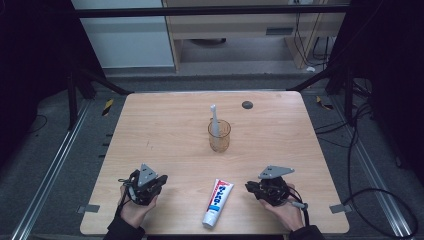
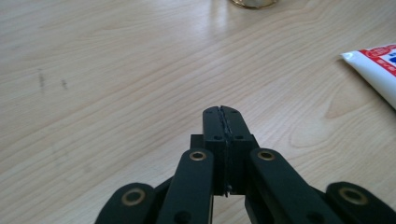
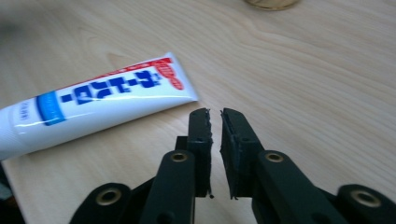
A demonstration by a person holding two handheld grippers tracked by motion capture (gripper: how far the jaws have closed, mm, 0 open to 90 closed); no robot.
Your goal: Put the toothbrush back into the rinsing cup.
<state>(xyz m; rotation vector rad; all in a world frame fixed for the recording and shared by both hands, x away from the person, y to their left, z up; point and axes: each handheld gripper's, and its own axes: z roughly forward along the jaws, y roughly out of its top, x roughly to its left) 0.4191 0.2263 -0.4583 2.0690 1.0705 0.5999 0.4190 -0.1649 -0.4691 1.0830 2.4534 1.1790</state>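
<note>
While toothpaste tube (image 1: 218, 203) nears table (image 1: 165, 125) edge, grippers flank it

Worktop (image 1: 165, 130): pale wood-grain surface, smooth, with a soft sheen and a few dark scuffs toward 9 o'clock in the left gripper view. Toothpaste tube (image 1: 218, 202): glossy white plastic with red and blue print, smooth, flat crimped end. Cup (image 1: 219, 136): clear amber-tinted plastic or glass, shiny, at 12 o'clock from the tube. Toothbrush (image 1: 214, 120): white plastic, standing in the cup. Left gripper (image 2: 225, 112) and right gripper (image 3: 215, 114): matt black plastic jaws with rough-edged pads and brass-coloured metal rivets; each carries a matt grey plate. Floor (image 1: 50, 150): dull grey carpet.
</note>
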